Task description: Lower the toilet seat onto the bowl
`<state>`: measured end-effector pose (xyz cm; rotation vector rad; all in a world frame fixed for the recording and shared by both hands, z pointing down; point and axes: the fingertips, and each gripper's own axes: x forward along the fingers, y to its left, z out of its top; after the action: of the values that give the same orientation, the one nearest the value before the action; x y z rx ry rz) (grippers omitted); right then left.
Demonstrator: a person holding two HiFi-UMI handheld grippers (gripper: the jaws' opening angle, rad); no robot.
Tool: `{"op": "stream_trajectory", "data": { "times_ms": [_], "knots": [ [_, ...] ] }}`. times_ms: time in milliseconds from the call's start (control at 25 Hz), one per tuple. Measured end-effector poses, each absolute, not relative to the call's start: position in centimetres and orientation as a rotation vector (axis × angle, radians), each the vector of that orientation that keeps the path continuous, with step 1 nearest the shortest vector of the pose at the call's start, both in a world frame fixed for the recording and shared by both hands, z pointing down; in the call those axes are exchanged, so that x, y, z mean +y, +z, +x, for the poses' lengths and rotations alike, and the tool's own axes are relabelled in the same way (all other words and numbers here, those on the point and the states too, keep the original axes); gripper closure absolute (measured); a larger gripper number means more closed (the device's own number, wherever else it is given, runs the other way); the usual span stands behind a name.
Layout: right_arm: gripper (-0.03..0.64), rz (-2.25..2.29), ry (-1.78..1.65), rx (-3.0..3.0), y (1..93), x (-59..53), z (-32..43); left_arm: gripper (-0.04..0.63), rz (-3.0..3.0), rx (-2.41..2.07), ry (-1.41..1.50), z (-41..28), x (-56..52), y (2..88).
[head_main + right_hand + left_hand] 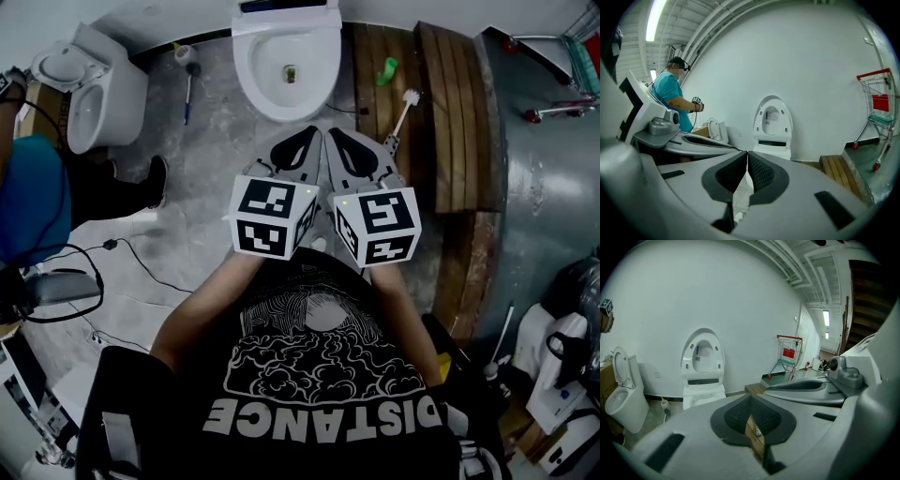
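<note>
we hold our left gripper (311, 137) and right gripper (336, 137) side by side mid frame, both clenched on nothing. beyond them, top centre, the toilet bowl (255, 80) lies uncovered, its toilet seat (687, 358) upright against the wall.

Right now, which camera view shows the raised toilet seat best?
The left gripper view: the toilet seat stands upright, facing the camera. The right gripper view shows it similarly; the head view only its top edge.
</note>
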<state>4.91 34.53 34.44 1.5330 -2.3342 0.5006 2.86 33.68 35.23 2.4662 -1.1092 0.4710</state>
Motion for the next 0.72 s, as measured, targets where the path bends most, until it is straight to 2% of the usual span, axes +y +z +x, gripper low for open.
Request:
{"op": "stream_trajectory", "data": {
  "times_ms": [720],
  "knots": [
    [0.597,1.565,0.521,-2.223,35.1,20.5,0.1,0.584,2.474,-1.003,0.444,-2.0,19.2,35.7]
  ]
}}
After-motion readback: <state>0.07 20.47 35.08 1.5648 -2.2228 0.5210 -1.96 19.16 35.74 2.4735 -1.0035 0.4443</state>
